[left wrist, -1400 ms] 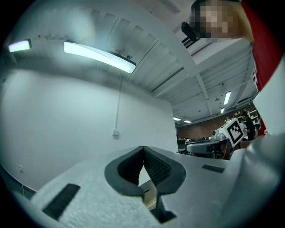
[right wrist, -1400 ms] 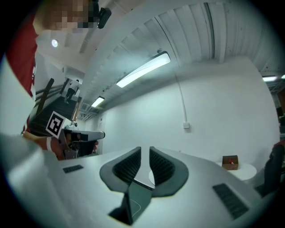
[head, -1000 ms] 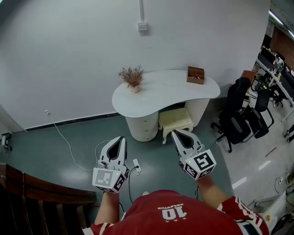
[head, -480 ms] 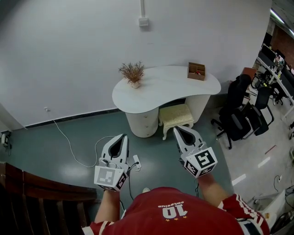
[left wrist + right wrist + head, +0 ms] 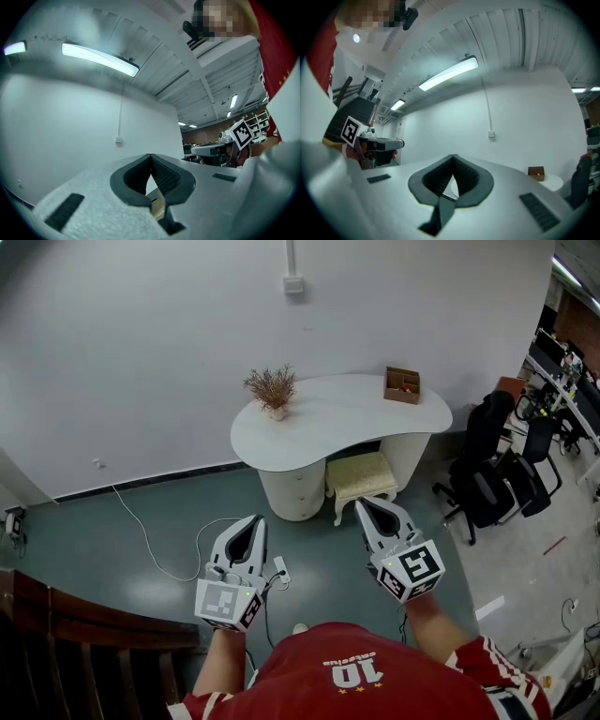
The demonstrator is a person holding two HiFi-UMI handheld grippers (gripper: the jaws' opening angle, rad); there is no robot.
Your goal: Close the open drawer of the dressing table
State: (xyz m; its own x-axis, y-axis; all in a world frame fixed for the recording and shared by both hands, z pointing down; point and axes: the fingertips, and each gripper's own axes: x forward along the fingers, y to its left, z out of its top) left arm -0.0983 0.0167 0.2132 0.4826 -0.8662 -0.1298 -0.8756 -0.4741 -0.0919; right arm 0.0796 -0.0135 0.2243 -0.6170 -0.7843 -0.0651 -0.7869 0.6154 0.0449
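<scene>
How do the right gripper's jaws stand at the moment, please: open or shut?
Shut and empty: in its own view the right gripper has its two tips pressed together, with nothing held between them.

the right gripper (image 5: pixel 453 157) held its dark ribbed jaws pressed together on nothing, facing a white wall where a conduit dropped to a small wall box (image 5: pixel 491 135), with a wooden box (image 5: pixel 536 173) on the dressing table (image 5: pixel 553 182) at right and the left gripper (image 5: pixel 396 143) at left.
</scene>
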